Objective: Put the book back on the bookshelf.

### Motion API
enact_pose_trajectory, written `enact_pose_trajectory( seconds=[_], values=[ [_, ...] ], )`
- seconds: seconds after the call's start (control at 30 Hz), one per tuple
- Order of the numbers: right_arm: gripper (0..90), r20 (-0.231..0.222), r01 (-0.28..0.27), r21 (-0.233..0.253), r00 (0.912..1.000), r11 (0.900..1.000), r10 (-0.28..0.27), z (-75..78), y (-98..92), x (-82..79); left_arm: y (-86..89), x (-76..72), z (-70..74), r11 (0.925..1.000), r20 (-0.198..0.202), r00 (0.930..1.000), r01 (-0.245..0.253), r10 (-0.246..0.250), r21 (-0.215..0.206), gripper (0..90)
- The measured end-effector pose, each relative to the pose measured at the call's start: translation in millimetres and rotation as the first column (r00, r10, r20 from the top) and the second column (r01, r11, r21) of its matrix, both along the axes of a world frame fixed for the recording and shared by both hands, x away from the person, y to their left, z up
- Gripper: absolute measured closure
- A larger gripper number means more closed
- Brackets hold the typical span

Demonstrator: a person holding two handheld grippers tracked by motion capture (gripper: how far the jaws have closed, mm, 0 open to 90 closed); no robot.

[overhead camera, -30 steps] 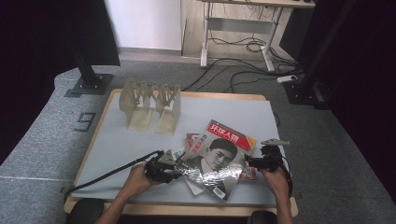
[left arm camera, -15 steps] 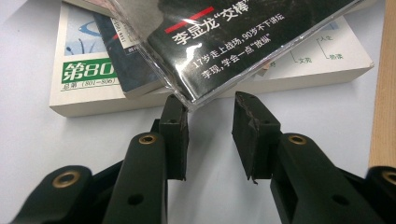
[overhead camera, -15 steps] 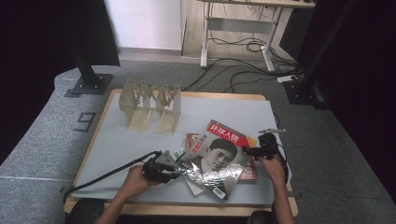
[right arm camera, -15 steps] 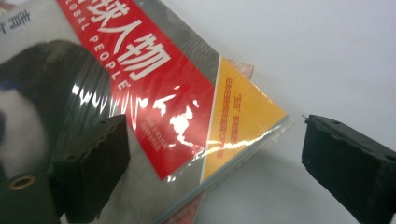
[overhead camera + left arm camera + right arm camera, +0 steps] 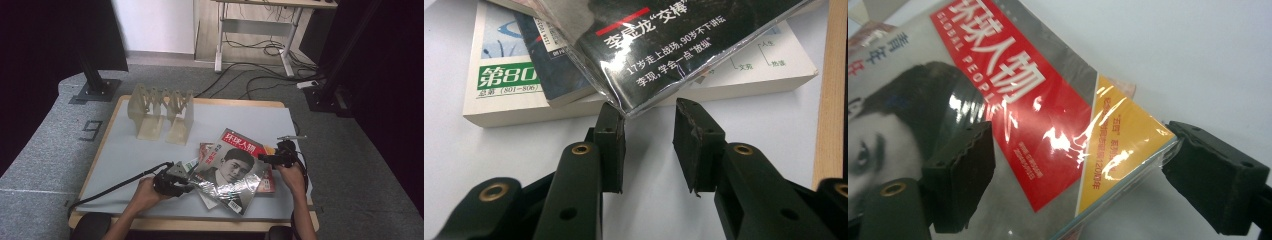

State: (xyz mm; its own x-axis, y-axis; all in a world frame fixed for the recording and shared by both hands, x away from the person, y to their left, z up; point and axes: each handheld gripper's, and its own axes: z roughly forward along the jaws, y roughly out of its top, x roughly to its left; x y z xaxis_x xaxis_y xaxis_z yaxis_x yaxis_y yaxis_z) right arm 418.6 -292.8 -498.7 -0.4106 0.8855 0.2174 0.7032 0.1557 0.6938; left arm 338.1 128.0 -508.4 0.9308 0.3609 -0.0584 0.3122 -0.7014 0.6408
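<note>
A plastic-wrapped magazine [image 5: 232, 167] with a portrait and a red masthead lies askew on top of a small pile of books near the table's front. My left gripper [image 5: 190, 182] rests low on the table at the pile's left side. Its jaws are open [image 5: 649, 112], and the magazine's shiny lower corner [image 5: 684, 40] just reaches their tips. My right gripper [image 5: 264, 159] is at the magazine's right edge, wide open [image 5: 1080, 130]. The magazine's red and yellow corner [image 5: 1108, 150] lies between its pads [image 5: 960, 175], which do not press on it.
Under the magazine lie a white book with a green label [image 5: 509, 80] and a blue-covered one [image 5: 554, 65]. A pale translucent rack [image 5: 161, 112] stands at the back left of the grey table top [image 5: 130, 150]. The wooden table edge [image 5: 831, 100] runs close by.
My right gripper has moved left and slightly away from the front edge, bringing its open jaws around the magazine's right corner. The left gripper has hardly moved.
</note>
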Motion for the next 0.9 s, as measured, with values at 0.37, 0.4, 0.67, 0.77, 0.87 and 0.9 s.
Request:
enact_pose_trajectory(
  seconds=[0.37, 0.4, 0.67, 0.77, 0.87, 0.9],
  values=[
    [22.5, 0.102, -0.039, 0.037, 0.9942, 0.999, 0.035, 25.6, 7.5, -10.3, -2.4, -0.9, -2.3, 0.9999, -0.014, 0.9999, -0.004, 0.004, -0.011, 63.1],
    [24.9, 0.108, -0.035, 0.045, 0.9937, 0.998, 0.030, 26.8, 7.8, -11.0, -3.0, -1.1, -2.5, 1.0000, -0.015, 0.9999, -0.002, 0.002, -0.009, 63.2],
    [44.4, 0.103, -0.028, 0.072, 0.9945, 0.997, 0.020, 30.1, 7.8, -14.3, -6.9, -3.2, -3.0, 0.9999, -0.010, 0.9999, 0.009, -0.009, 0.006, 63.7],
    [54.0, 0.093, -0.028, 0.053, 0.9954, 0.998, 0.023, 29.2, 9.7, -15.6, -8.0, -4.0, -2.7, 0.9999, -0.006, 0.9999, 0.009, -0.009, 0.007, 63.6],
    [59.3, 0.093, -0.029, 0.037, 0.9954, 0.999, 0.026, 27.8, 12.2, -16.4, -8.2, -4.4, -2.7, 0.9999, -0.004, 1.0000, 0.009, -0.009, 0.008, 63.5],
    [59.9, 0.087, -0.032, 0.030, 0.9958, 0.999, 0.029, 27.3, 13.3, -16.5, -8.2, -4.6, -2.8, 0.9999, -0.003, 0.9999, 0.010, -0.010, 0.008, 63.3]
  ],
)
